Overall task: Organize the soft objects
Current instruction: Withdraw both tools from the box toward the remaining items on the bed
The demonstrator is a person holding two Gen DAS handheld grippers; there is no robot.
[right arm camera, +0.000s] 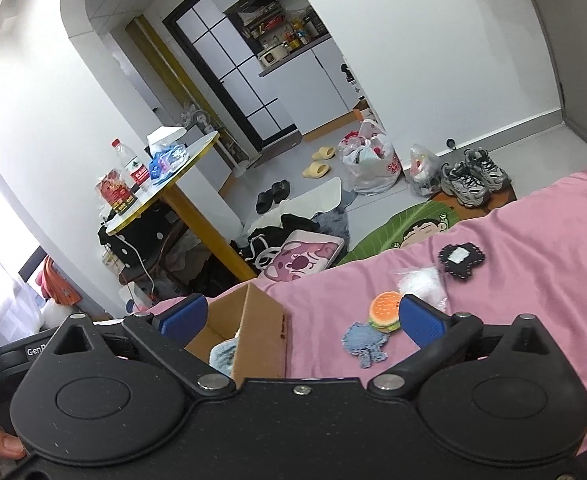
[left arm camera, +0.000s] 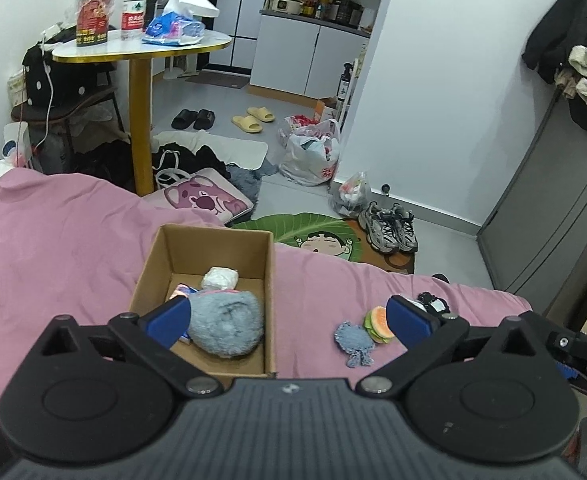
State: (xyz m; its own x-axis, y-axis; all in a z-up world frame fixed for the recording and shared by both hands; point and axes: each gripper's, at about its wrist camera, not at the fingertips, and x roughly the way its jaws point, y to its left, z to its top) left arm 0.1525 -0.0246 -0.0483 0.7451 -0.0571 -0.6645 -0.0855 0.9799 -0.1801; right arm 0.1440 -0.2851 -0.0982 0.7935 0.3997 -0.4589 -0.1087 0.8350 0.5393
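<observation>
Hovering over the pink bedspread (left arm camera: 73,240) with both tools empty: left gripper (left arm camera: 289,322) spread to its widest, nothing between the blue pads; right gripper (right arm camera: 303,318) equally wide, also carrying nothing. Already in the cardboard box (left arm camera: 267,280): a grey-blue fluffy plush (left arm camera: 227,326), a white wrapped bundle (left arm camera: 219,279) and something colourful tucked at the back. Still loose on the bedspread, right of the box: a small blue knitted piece (right arm camera: 363,344) touching a burger toy (right arm camera: 385,312), a clear plastic packet (right arm camera: 421,280) just beyond, and a black patch with a white label (right arm camera: 461,260) further out.

Probably next: collecting the burger or the knitted piece. Best done by coming down from above with one pad either side of a single item, closing only once the bedspread is clear of the pads, since the two touch and could lift together. Lifting well above the box wall before crossing, then releasing over the bare floor at the near end.

Plenty of open bedspread around the loose items; bed edge beyond the black patch, so no pushing outward. Box walls tall and thin, easily nudged.
</observation>
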